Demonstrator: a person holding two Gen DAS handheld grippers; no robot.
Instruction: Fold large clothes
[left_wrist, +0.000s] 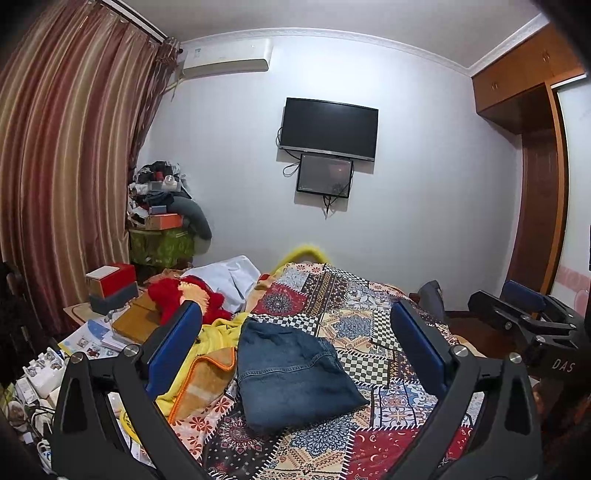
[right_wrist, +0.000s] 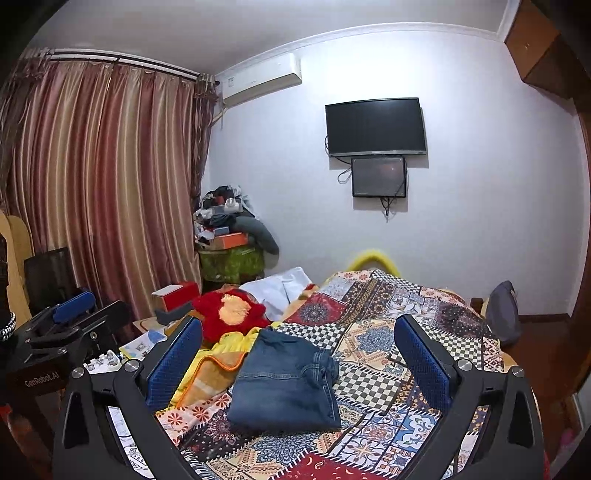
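Blue jeans (left_wrist: 291, 373) lie folded into a compact stack on the patchwork bedspread (left_wrist: 369, 325). They also show in the right wrist view (right_wrist: 284, 380). My left gripper (left_wrist: 295, 332) is open and empty, held above and in front of the jeans, apart from them. My right gripper (right_wrist: 299, 343) is open and empty, also held back above the jeans. The right gripper shows at the right edge of the left wrist view (left_wrist: 524, 314), and the left gripper at the left edge of the right wrist view (right_wrist: 74, 314).
A yellow and orange blanket (left_wrist: 207, 369) and a red fluffy garment (left_wrist: 192, 299) lie left of the jeans. A cluttered side table (left_wrist: 110, 325) with boxes stands by the curtain (left_wrist: 66, 166). A TV (left_wrist: 328, 127) hangs on the far wall. A wardrobe (left_wrist: 535, 184) stands at right.
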